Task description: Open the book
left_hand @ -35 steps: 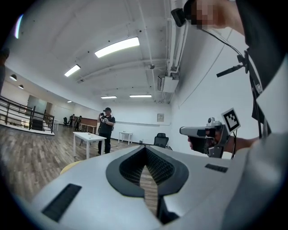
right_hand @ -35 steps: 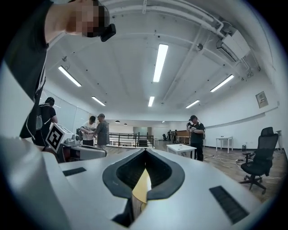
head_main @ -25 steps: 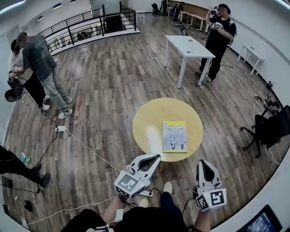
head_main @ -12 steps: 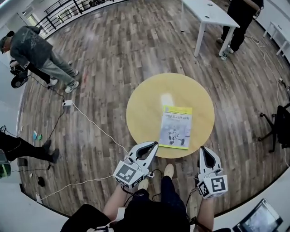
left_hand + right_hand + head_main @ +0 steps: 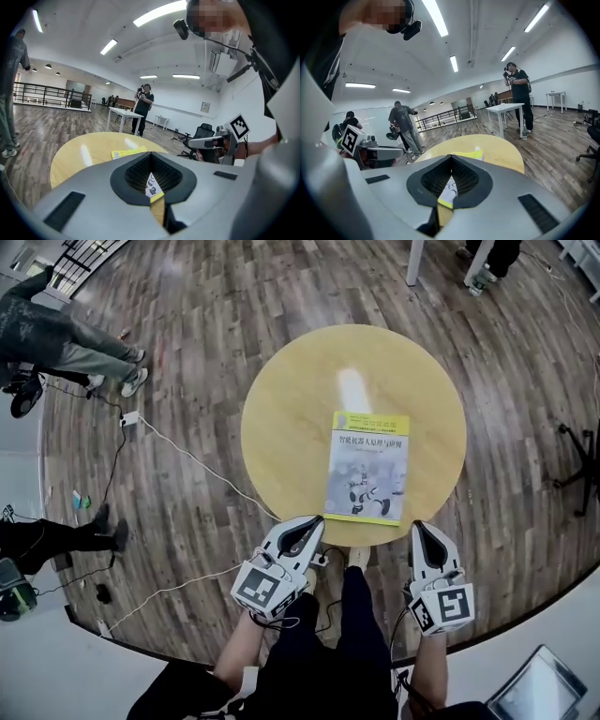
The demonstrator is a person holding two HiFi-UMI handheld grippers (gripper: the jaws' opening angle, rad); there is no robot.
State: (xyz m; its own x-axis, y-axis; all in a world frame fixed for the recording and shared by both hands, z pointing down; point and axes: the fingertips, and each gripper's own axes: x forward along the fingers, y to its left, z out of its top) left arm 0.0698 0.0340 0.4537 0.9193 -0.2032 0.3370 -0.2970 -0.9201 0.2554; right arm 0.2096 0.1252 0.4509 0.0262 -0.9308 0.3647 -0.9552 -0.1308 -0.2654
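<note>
The closed book [image 5: 368,468] is only seen whole, near side of the round table [image 5: 281,427], in the head view; left gripper [image 5: 314,521] and right gripper [image 5: 419,527] are shown pinched shut, empty, in theirs.

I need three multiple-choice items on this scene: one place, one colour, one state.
1. Where does the book lie? A) on the floor B) on the round table C) on a chair
2. What colour is the round table's top? A) yellow B) red C) blue
3. The book is: A) closed B) open C) standing upright
Answers: 1 B, it lies flat near the edge closest to the person; 2 A, the top is plain yellow; 3 A, only its front cover shows.
</note>
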